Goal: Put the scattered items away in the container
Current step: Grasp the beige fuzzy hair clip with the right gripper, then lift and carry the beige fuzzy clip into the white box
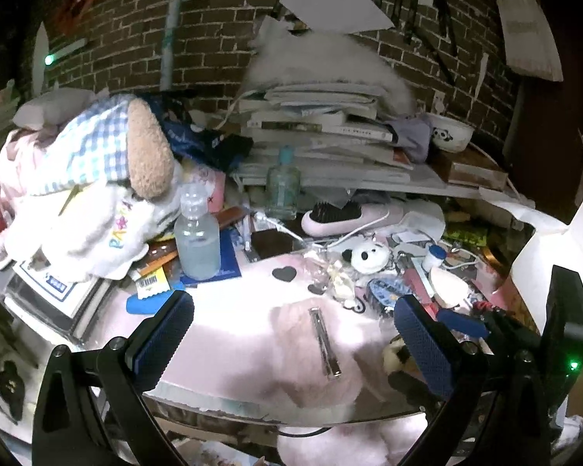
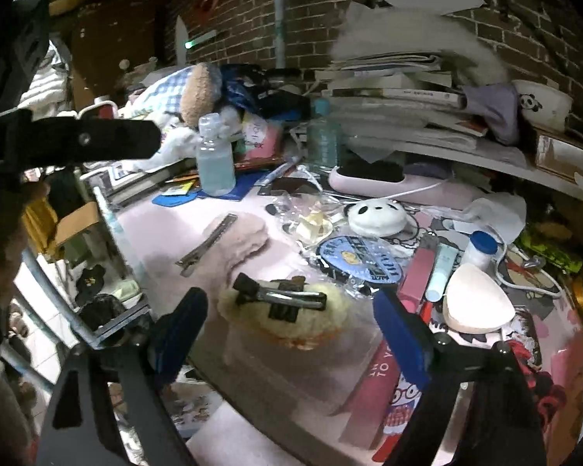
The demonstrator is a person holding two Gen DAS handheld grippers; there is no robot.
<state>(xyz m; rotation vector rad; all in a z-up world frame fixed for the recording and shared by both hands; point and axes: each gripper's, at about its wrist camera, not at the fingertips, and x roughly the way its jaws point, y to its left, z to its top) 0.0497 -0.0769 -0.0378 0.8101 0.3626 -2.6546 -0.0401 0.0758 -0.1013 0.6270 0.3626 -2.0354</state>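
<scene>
1. My left gripper (image 1: 293, 339) hangs over the near edge of the pink mat (image 1: 229, 310), its fingers spread wide and holding nothing.
2. Between those fingers, on a fluffy pink patch (image 1: 303, 353) of the mat, a metal clip (image 1: 324, 345) lies flat.
3. My right gripper (image 2: 291, 336) is also spread wide and empty, over a clear container (image 2: 307, 365) at the near edge of the table.
4. In that container I see a cream puff (image 2: 291, 322) with a dark hair clip (image 2: 280, 297) on top of it.
5. Just past it, the right view shows the same metal clip (image 2: 208, 242) on the pink patch, apart from the container.
6. To the right lie a round blue badge (image 2: 359, 258), a pink tube (image 2: 418, 272), a pale tube (image 2: 439, 272) and a white pad (image 2: 474, 303), close together.
7. Farther on sit a panda plush (image 2: 377, 215), a small white jar (image 2: 480, 248) and a clear bottle (image 2: 213, 161) on a blue card.
8. Behind these lie a pink brush (image 2: 388, 182) and a plush toy (image 1: 109, 182) on the left.
9. At the back, a book stack (image 1: 322, 136) and a panda bowl (image 1: 449, 132) stand before the brick wall (image 1: 221, 19).
</scene>
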